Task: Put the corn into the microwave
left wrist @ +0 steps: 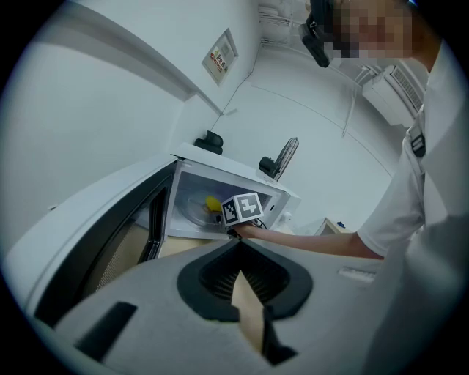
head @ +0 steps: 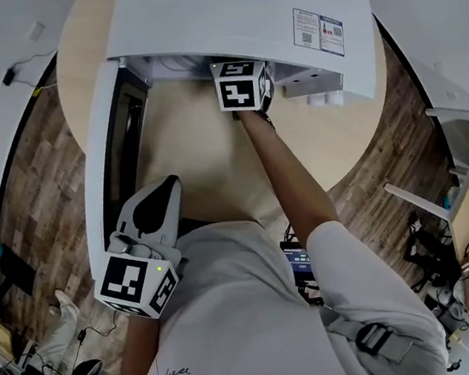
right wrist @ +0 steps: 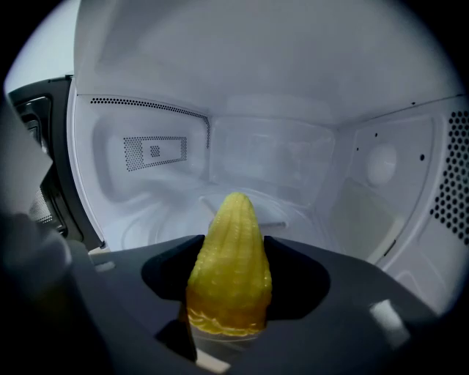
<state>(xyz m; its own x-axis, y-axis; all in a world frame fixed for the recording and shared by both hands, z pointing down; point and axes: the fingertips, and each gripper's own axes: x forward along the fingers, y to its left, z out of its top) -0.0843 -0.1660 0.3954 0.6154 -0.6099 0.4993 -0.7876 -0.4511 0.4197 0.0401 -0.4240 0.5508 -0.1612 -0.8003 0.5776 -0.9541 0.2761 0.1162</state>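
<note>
At the far left of the head view, the microwave's door (head: 96, 158) stands swung wide open, its dark window facing the cavity; just beside its lower end, close to our white shirt (head: 260, 309), the left gripper (head: 164, 188) hangs over the edge of the round wooden table (head: 196, 162); in its own view its jaws are pressed together at the tips, with nothing pinched between them, and only a sliver of table shows behind the pads.

Moving right, the white microwave (head: 227, 10) sits on the table with its top towards us; the bare right forearm (head: 290, 183) reaches up to its mouth, and the marker cube (head: 242, 86) sits right at the opening, with the jaws out of sight under the top.

The right gripper (right wrist: 231, 242) is inside the cavity in its own view; its dark jaws pinch the corn (right wrist: 229, 271) by the thick end, one jaw on either side, and the pointed yellow tip aims at the back wall; the glass turntable (right wrist: 165, 220) lies below and beyond the cob, but we cannot tell whether the corn touches it; a perforated vent (right wrist: 154, 150) marks the left wall, and more holes (right wrist: 451, 176) dot the right wall.
</note>
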